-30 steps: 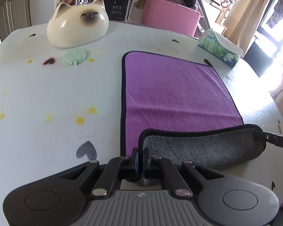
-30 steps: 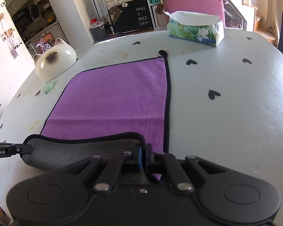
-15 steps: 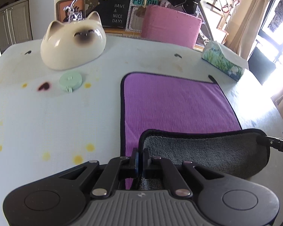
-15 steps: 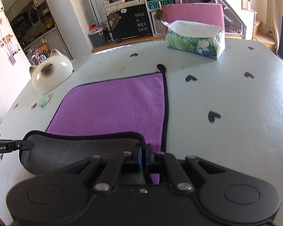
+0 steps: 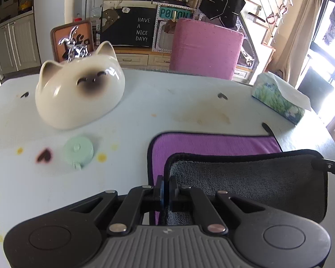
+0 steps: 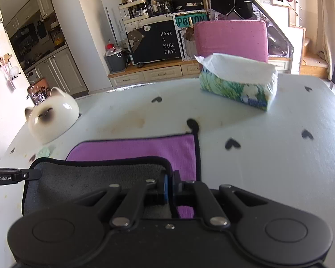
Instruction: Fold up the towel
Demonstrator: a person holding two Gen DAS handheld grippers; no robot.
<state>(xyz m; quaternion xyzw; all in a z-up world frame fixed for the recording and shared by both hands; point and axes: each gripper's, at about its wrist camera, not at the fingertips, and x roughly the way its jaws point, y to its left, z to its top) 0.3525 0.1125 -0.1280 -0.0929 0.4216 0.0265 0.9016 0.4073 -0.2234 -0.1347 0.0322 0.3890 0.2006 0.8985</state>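
The towel [image 5: 214,144] lies on the table [image 5: 145,102] short of the tissue box [image 5: 279,98]; its near corners are clamped by the closed left tool [image 5: 166,187] and right tool [image 6: 169,184]. If carried unevenly, the edges may land misaligned.

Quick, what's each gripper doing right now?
Left gripper: closed on the towel at its left corner.
Right gripper: closed on the towel at its right corner.
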